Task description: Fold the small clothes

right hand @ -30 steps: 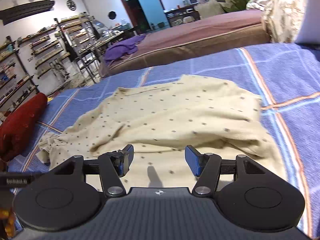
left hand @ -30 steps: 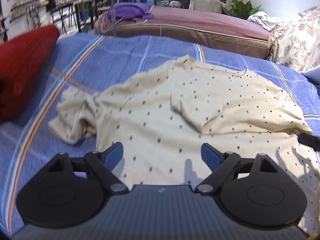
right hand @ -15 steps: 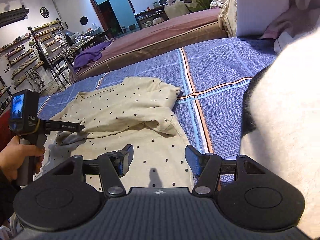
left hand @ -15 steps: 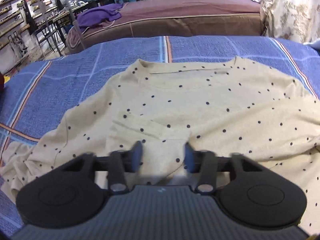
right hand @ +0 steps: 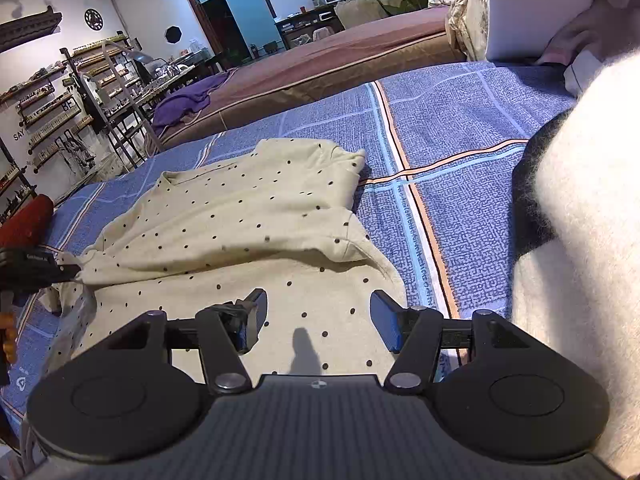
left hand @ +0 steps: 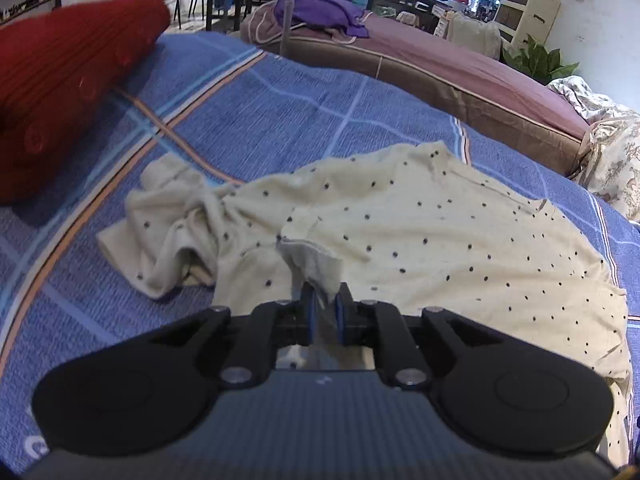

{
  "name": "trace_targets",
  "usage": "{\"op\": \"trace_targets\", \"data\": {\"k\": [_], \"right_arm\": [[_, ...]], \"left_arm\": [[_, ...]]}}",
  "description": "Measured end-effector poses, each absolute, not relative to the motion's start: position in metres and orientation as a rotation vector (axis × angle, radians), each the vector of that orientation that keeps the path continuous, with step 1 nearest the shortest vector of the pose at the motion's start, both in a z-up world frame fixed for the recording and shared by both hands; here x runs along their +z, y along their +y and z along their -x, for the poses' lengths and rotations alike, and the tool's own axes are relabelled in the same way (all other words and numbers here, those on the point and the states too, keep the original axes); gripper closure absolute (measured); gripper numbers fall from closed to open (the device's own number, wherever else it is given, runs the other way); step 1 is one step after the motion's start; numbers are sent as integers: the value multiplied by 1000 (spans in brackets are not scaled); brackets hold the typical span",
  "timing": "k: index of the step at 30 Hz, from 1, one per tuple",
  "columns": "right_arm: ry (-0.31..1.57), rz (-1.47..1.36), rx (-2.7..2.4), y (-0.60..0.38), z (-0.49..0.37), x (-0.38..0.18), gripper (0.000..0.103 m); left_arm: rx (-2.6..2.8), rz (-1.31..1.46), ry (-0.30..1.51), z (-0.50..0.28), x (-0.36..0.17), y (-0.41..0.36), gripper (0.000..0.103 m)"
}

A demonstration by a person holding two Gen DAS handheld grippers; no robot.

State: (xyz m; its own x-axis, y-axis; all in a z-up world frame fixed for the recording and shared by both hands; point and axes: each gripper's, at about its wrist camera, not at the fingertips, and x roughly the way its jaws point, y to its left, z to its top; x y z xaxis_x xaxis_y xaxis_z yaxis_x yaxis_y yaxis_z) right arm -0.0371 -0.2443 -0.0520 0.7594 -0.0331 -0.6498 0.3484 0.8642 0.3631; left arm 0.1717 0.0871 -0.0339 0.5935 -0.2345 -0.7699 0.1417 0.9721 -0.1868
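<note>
A cream shirt with dark dots (left hand: 420, 232) lies rumpled on the blue plaid bedspread (left hand: 280, 120). My left gripper (left hand: 323, 312) is shut on a fold of the shirt's cloth near its lower edge and holds it slightly lifted. One sleeve (left hand: 168, 224) is bunched to the left. In the right wrist view the shirt (right hand: 240, 220) lies ahead, its top layer folded over. My right gripper (right hand: 318, 320) is open and empty just above the shirt's near part. The left gripper (right hand: 60, 270) shows at the left edge, pinching the cloth.
A red pillow (left hand: 60, 80) lies at the far left. A white and black fluffy garment (right hand: 580, 220) fills the right of the right wrist view. A brown bed with a purple cloth (left hand: 320, 16) stands behind. Shelves line the far wall.
My left gripper has closed on a fold of the shirt and pulled it to the left. My right gripper has stayed open and moved little.
</note>
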Motion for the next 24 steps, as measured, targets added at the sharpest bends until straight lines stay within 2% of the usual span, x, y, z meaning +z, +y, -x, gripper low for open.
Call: {"op": "trace_targets", "data": {"k": [6, 8, 9, 10, 14, 15, 17, 18, 20, 23, 24], "right_arm": [[698, -464, -222, -244, 38, -53, 7], [695, -407, -222, -241, 38, -51, 7], [693, -363, -221, -240, 37, -50, 7], [689, -312, -218, -238, 36, -49, 7], [709, -106, -227, -231, 18, -51, 7], [715, -75, -231, -231, 12, -53, 9], [733, -3, -233, -230, 0, -58, 11], [757, 48, -236, -228, -7, -62, 17], [775, 101, -227, -227, -18, -70, 28], [785, 95, -217, -232, -28, -75, 73], [775, 88, -221, -234, -27, -74, 96]], "left_arm": [[-202, 153, 947, -159, -58, 100, 85], [-198, 145, 943, -158, -54, 100, 71], [-196, 142, 938, -159, -53, 99, 54], [-198, 143, 937, -160, -52, 99, 42], [-221, 179, 941, -169, -53, 97, 44], [-222, 182, 942, -171, -54, 97, 48], [-231, 182, 948, -173, -55, 94, 62], [-242, 185, 954, -174, -55, 93, 72], [-256, 194, 959, -176, -56, 92, 78], [-260, 187, 957, -175, -55, 92, 86], [-261, 189, 957, -175, -54, 93, 88]]}}
